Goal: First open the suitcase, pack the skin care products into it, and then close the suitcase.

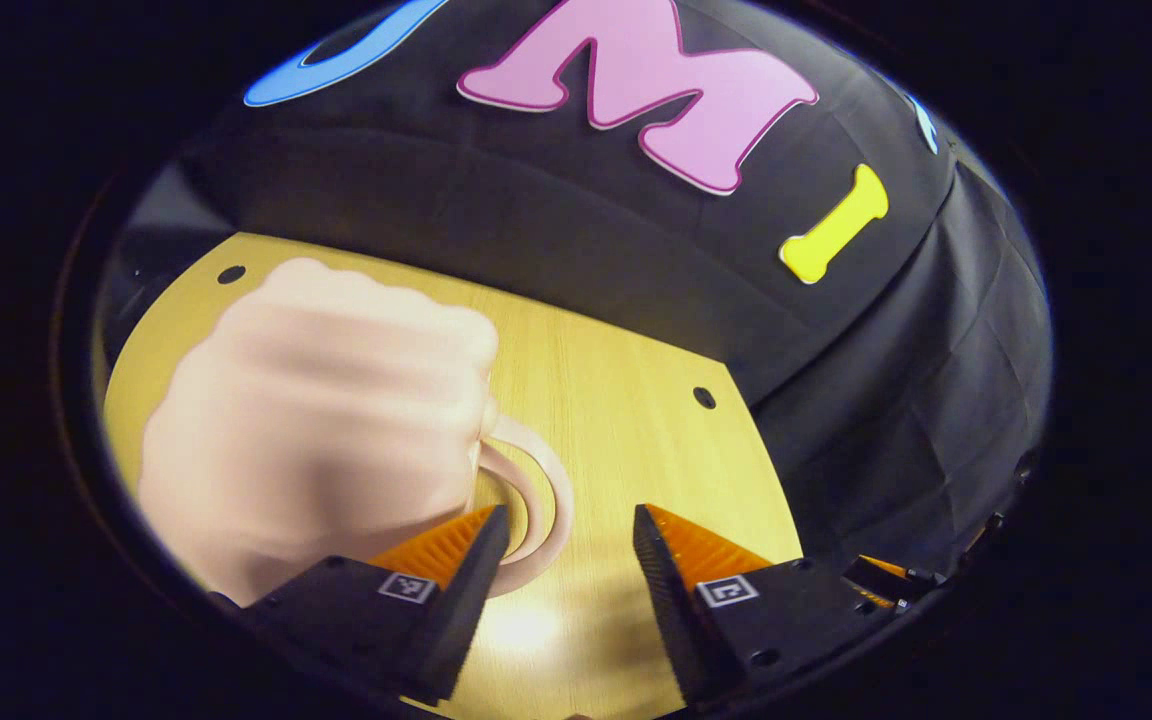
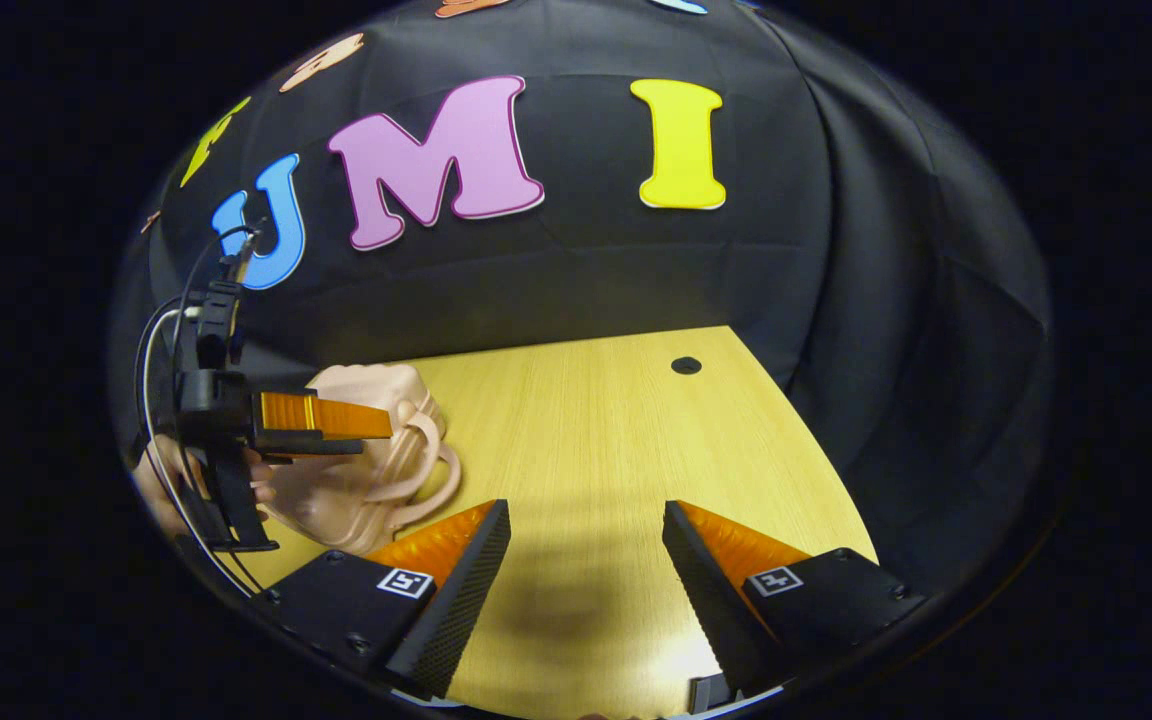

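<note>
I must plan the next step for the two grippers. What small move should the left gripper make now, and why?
Probably ease the left gripper a little further toward the suitcase and its handle. Its fingers stand open with nothing between them, and the pink case looks closed on the table. In the right gripper view the left gripper hovers over the case, while the right gripper waits open.

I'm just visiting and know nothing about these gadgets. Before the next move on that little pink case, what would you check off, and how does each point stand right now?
1. Suitcase on the table: ok.
2. Suitcase lid opened: not ok, it looks closed in the right gripper view.
3. Left gripper open, with nothing between its fingers: ok.
4. Left gripper near the case's handle: ok, the loop lies just by its left finger.
5. Right gripper open and free: ok.
6. Skin care products located: cannot tell.
</note>
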`<state>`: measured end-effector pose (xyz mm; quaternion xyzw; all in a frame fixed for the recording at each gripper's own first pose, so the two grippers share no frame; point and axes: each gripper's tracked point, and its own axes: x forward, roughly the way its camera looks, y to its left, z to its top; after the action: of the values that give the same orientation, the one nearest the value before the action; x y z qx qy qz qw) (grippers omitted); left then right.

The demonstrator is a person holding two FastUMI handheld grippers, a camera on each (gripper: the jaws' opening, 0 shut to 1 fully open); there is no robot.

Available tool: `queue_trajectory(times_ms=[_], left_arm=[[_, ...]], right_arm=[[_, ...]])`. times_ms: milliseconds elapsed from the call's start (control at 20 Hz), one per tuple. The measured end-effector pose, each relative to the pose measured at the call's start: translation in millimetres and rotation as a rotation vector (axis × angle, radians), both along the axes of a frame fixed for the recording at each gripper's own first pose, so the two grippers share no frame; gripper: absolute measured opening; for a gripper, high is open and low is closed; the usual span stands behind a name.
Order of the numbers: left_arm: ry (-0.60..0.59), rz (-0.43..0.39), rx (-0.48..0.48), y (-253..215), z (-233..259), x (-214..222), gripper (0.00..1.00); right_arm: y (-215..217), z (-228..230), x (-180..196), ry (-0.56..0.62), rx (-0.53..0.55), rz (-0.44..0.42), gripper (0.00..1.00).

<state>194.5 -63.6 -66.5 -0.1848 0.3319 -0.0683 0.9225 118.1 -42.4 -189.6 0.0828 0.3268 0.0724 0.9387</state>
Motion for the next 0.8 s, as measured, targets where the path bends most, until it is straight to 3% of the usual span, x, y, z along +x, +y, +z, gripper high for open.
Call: queue_trajectory(times_ms=[50, 250, 350, 550, 800], left_arm=[[-0.079, 0.003, 0.021, 5, 26, -8, 0.95], [-0.391, 0.078, 0.198, 43, 129, -53, 0.96], [-0.474, 0.116, 0.27, 64, 161, -79, 0.96], [-0.526, 0.219, 0.296, 98, 179, -131, 0.96], [-0.538, 0.247, 0.305, 132, 168, -179, 0.96]], right_arm=[[5, 10, -3, -0.019, 0.003, -0.006, 0.98], [30, 52, -24, -0.081, 0.031, -0.025, 0.97], [45, 73, -36, -0.123, 0.038, -0.026, 0.97], [67, 110, -56, -0.229, 0.026, -0.026, 0.97], [87, 131, -74, -0.33, 0.007, -0.05, 0.97]])
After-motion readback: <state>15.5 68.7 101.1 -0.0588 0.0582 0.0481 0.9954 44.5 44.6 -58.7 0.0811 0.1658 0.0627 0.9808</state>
